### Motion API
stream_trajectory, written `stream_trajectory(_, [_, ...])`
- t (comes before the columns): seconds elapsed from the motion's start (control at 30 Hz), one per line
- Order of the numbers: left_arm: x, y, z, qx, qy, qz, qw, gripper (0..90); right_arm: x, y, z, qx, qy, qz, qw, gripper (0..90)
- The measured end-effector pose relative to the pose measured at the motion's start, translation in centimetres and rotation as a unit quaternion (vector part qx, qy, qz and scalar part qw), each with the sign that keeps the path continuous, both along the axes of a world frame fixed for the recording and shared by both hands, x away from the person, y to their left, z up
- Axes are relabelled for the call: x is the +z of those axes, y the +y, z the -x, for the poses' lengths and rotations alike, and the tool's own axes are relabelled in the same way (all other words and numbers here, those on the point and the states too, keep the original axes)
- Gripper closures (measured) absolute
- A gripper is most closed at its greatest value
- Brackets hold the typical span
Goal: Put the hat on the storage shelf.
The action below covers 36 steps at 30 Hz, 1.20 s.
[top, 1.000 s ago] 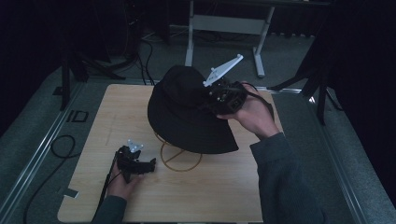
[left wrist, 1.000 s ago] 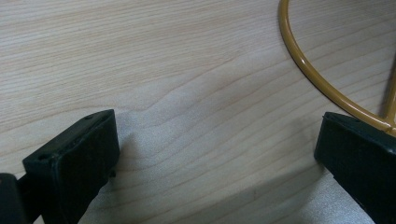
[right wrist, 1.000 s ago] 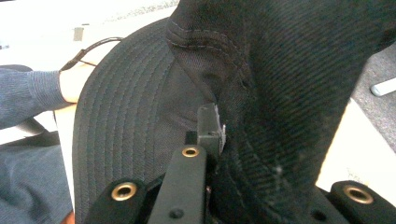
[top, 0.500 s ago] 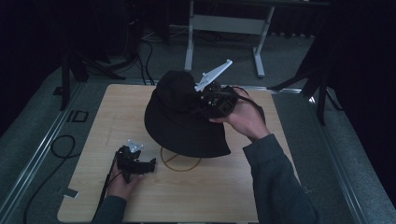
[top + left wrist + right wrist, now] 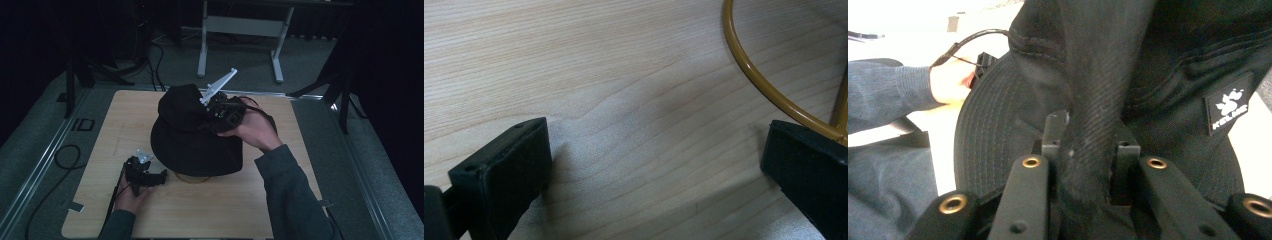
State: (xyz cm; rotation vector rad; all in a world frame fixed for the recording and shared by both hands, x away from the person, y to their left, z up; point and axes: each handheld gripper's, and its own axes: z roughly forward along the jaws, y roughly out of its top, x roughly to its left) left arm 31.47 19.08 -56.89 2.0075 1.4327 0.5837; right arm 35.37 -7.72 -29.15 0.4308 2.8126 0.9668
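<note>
Right gripper: pinches a fold of the black bucket hat's crown between its jaws; they have just been opening a little, yet in the right gripper view the cloth sits squeezed between them.
Left gripper: rests on the table's near left, jaws spread wide over bare wood, nothing between them.
Table: light wood; hat near its middle.
Black bucket hat: brim spread flat-ish toward the person, crown lifted up and away under the right gripper; broadest side to side.
Yellow wire ring: mostly hidden under the hat's brim; an arc peeks out at the near edge, just beside the left gripper's right-hand jaw.
Logo patch: white mark on the crown; lettering too small to read.
Hard to tell: where the wire ring's other end goes.
</note>
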Motion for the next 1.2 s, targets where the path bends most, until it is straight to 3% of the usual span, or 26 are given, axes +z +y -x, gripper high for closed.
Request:
stream_trajectory(0.2, [0.0,0.0,0.0,0.0,0.0,0.0,1.0,0.3,-0.1,0.0,-0.4,-0.017,0.0,-0.007,0.9998,67.5])
stream_trajectory(0.47, [0.0,0.0,0.0,0.0,0.0,0.0,1.0,0.3,-0.5,-1.5,-1.0,-0.056,0.006,-0.019,0.9982,54.9])
stream_trajectory(0.73, [0.0,0.0,0.0,0.0,0.0,-0.001,1.0,0.3,-0.5,-2.4,-1.5,-0.108,0.003,-0.033,0.9936,41.5])
stream_trajectory(0.8, [0.0,0.0,0.0,0.0,0.0,-0.001,1.0,0.3,-0.4,-2.7,-1.6,-0.106,0.004,-0.041,0.9935,39.8])
stream_trajectory(0.9, [0.0,0.0,0.0,0.0,0.0,-0.001,1.0,0.3,-0.6,-3.0,-1.3,-0.105,0.01,-0.033,0.9938,30.5])
stream_trajectory(1.0, [0.0,0.0,0.0,0.0,0.0,0.0,1.0,0.3,-1.1,-3.4,-1.1,-0.124,0.011,-0.026,0.9918,20.6])
stream_trajectory(1.2, [0.0,0.0,0.0,0.0,0.0,0.0,1.0,0.3,-2.0,-4.1,-1.0,-0.122,0.019,-0.015,0.9922,15.6])
